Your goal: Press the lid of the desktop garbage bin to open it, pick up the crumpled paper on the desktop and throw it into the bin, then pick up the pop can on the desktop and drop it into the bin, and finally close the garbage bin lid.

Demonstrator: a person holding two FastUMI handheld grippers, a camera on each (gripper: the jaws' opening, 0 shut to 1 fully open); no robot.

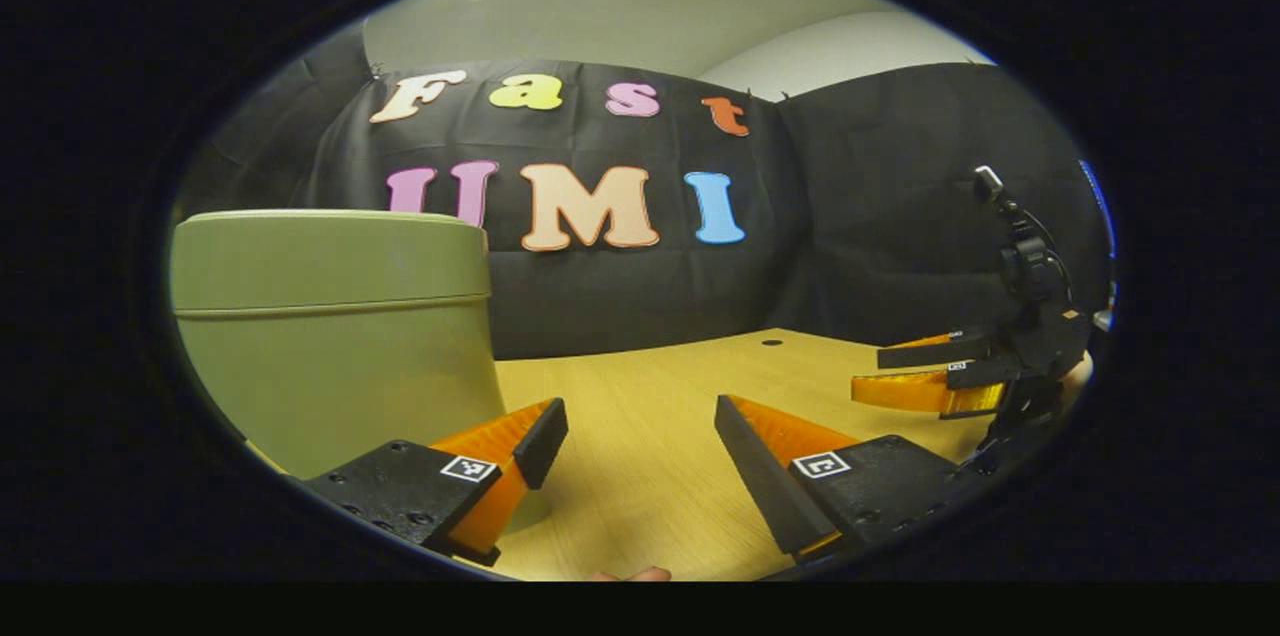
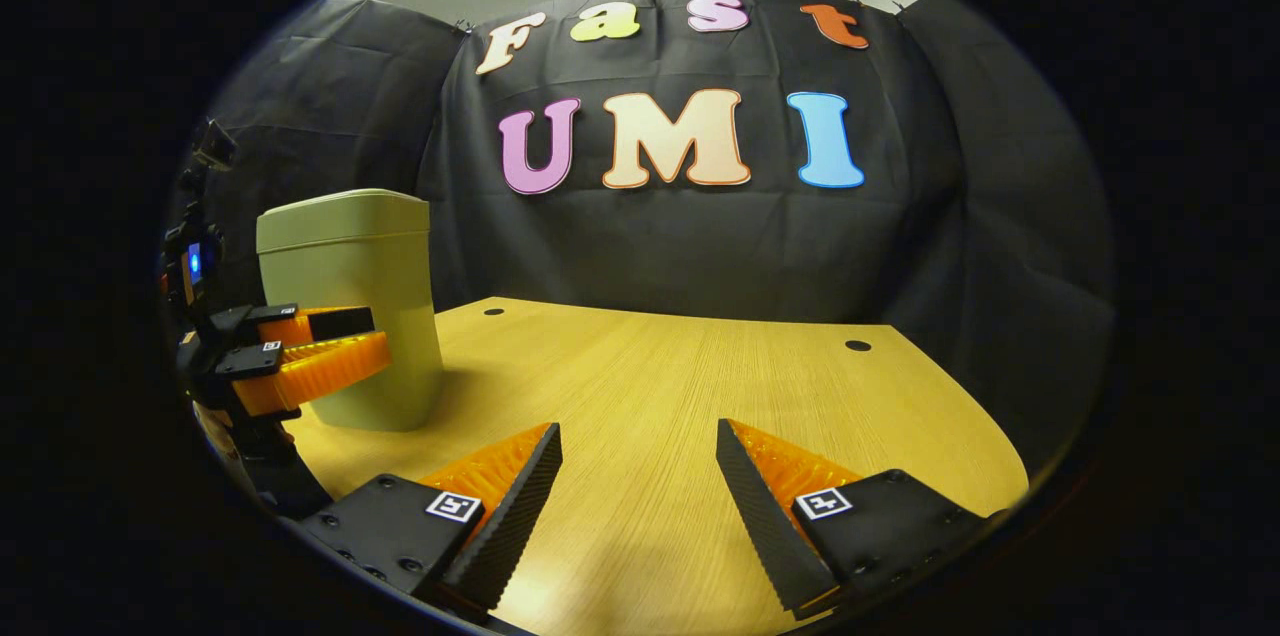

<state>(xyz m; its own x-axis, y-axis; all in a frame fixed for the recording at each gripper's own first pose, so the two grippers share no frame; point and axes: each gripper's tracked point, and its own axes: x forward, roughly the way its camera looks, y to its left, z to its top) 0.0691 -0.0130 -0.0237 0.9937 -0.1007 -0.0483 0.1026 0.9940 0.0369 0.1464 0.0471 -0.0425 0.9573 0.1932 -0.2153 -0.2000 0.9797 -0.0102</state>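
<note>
In the left gripper view, my left tool (image 1: pixel 640 436) hangs low over the tabletop (image 1: pixel 650 476) with its two fingers spread wide and nothing between them. The garbage bin (image 1: pixel 335 336) stands just ahead and to the left of it, so close that the left finger (image 1: pixel 500 461) overlaps its lower wall, though I cannot tell whether they touch. The bin is a smooth, matte, pale green plastic tub, upright, tapering a little toward the base, with its lid (image 1: pixel 325 256) down and seated flat along a thin seam. The lid sits above the tool's line, so I judge the press calls for a lift and then a push down from above. Far off on the right I see the right tool (image 1: pixel 925 371), its fingers lying close together, one over the other, with nothing between them. In the right gripper view, my right tool (image 2: pixel 640 476) also stands parted and empty over bare wood-grain laminate, its ribbed pads (image 2: pixel 505 516) plain to see. From here the bin (image 2: pixel 370 316) lies well off to the left, with the left tool (image 2: pixel 340 346) right in front of its wall. So the left hand is by far the nearer to the lid. I make out no crumpled paper or pop can on the stretch of tabletop (image 2: pixel 700 386) in front of me.
</note>
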